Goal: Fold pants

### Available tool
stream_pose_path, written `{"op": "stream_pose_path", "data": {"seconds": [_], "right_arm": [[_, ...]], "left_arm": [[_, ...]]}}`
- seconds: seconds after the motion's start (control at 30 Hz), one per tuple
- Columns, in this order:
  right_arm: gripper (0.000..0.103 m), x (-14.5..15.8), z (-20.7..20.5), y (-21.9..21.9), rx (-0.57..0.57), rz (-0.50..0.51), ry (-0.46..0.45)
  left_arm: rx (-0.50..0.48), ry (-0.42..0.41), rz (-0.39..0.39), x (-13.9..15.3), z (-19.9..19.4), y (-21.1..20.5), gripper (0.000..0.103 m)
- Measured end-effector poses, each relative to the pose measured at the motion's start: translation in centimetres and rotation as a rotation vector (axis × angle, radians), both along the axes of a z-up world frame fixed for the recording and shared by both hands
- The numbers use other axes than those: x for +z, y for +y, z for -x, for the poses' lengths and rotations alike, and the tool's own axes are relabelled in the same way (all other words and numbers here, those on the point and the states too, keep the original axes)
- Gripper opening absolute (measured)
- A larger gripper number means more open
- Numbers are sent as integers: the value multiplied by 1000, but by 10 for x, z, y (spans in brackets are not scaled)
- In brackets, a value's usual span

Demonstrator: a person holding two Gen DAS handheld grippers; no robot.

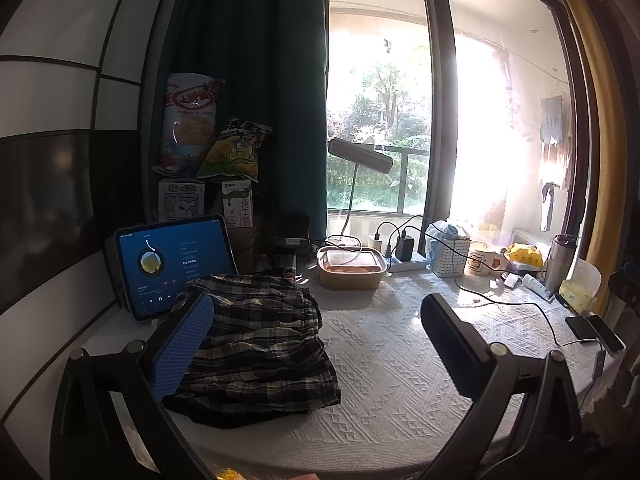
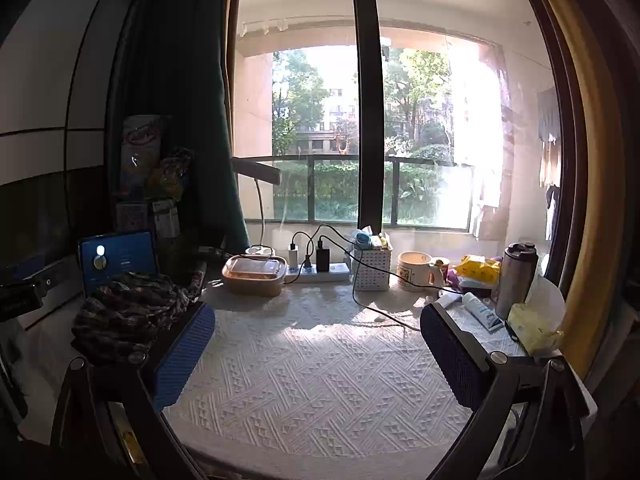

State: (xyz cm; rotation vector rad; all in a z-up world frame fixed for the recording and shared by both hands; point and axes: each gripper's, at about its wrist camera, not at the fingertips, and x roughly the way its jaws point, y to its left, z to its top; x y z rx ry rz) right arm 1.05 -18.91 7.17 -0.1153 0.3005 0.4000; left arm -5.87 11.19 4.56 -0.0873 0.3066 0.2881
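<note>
1. Pants [image 1: 256, 344], dark plaid, lie in a squared stack on the left part of the white patterned tablecloth [image 1: 400, 360], just in front of the lit tablet [image 1: 176, 264]. Seen from the left wrist, the layers sit one upon another with fairly even edges, so the folding looks finished or nearly so.
2. Same view: the left gripper [image 1: 320, 344] hangs above the table with its jaws wide apart and nothing between them. Its blue pad [image 1: 182, 348] overlaps the stack's left edge in the picture; whether it touches the cloth I cannot tell.
3. The food box [image 1: 352, 270], the power strip [image 1: 404, 262] and the mug [image 1: 482, 264] stand in a row along the window, likely pushed back to leave bare cloth in the middle for folding.
4. From the right wrist, the pants [image 2: 128, 312] appear as a dark mound at the far left, well away from the middle of the table.
5. The right gripper [image 2: 318, 344] is also spread wide and empty, over the bare sunlit tablecloth [image 2: 320, 380], apart from the stack, which suggests no further grasp is under way.
</note>
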Motion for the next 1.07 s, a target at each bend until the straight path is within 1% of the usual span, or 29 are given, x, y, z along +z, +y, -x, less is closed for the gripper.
{"op": "stream_pose_path", "data": {"seconds": [0.83,1.0,1.07], "right_arm": [[103,-1,0,-1,0,-3,1],[103,-2,0,-1,4,-4,2],[103,-3,0,-1,5,-6,4]], "left_arm": [[-15,3,-1,0,-3,-2,102],[-47,6,-6,-1,-6,-5,102],[-62,7,6,-2,-8,-6,102]]}}
